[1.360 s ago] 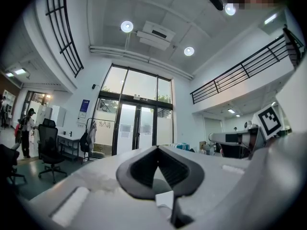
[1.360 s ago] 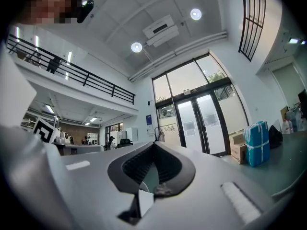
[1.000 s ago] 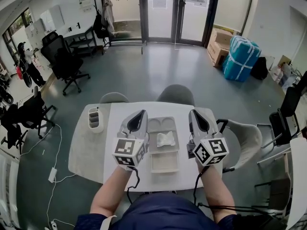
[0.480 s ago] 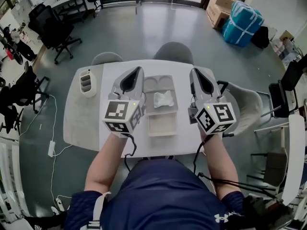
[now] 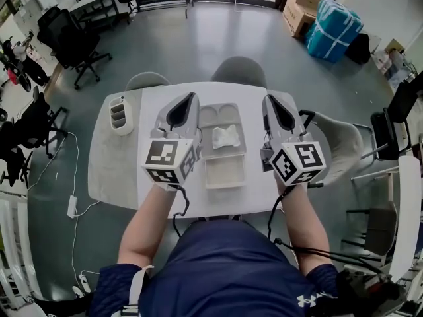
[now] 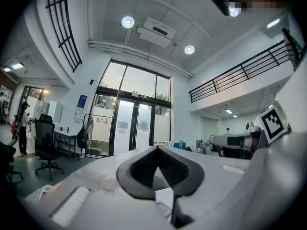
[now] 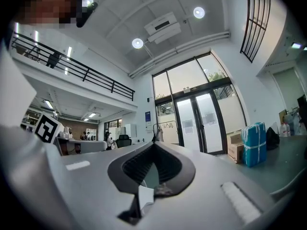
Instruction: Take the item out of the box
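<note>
On the white table (image 5: 158, 104) lies a shallow grey box (image 5: 223, 115), open, with a crumpled white item (image 5: 225, 137) in its middle section and a pale tray part (image 5: 225, 174) nearer me. My left gripper (image 5: 192, 96) hovers just left of the box and my right gripper (image 5: 267, 98) just right of it. Both point level and away from me. In the left gripper view the left gripper (image 6: 157, 148) has its jaws closed together on nothing. The right gripper (image 7: 154, 143) looks the same in the right gripper view. Neither touches the box.
A small grey organiser (image 5: 120, 113) sits at the table's left end. Two grey chairs (image 5: 241, 70) stand at the far side and another chair (image 5: 338, 156) at the right. Office chairs (image 5: 73, 41), cardboard boxes and a blue wrapped bundle (image 5: 336, 20) stand on the floor beyond.
The head view has tipped downward, so more of the person's body shows. Both grippers keep their places beside the box, jaws unchanged.
</note>
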A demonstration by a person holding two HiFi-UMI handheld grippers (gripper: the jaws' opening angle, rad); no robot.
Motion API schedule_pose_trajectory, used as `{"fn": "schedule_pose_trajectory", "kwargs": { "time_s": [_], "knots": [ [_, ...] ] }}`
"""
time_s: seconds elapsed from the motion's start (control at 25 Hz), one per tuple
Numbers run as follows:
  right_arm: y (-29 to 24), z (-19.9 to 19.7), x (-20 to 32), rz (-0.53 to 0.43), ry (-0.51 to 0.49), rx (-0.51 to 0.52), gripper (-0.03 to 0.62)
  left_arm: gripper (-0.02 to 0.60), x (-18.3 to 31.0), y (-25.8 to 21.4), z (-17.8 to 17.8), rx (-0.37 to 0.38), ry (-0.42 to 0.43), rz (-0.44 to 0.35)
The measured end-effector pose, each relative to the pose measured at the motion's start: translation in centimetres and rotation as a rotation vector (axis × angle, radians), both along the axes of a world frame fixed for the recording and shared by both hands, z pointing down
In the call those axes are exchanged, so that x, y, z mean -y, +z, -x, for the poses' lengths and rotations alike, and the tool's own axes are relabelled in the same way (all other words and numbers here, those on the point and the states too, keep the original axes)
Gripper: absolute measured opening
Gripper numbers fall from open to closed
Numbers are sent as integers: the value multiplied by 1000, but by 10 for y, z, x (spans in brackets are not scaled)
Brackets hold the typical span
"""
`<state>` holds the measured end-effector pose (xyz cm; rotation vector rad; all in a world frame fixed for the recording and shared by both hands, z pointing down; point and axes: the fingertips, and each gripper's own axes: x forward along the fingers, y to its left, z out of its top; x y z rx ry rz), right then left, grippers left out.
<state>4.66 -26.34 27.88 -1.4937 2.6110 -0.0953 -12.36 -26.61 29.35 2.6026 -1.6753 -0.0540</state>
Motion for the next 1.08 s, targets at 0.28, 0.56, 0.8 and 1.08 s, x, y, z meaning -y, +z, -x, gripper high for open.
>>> {"fn": "schedule_pose_trajectory", "kwargs": {
  "time_s": [0.28,0.56,0.8,1.08],
  "knots": [
    [3,2,0,2,-10,-5,1,2,1,3,-2,1,2,5],
    [7,5,0,6,-10,0,1,2,1,6,1,1,2,7],
    [8,5,0,8,-10,1,2,2,2,8,1,-1,3,9],
    [9,8,-1,8,-8,3,2,2,1,10,3,-1,5,10]
  ]
}}
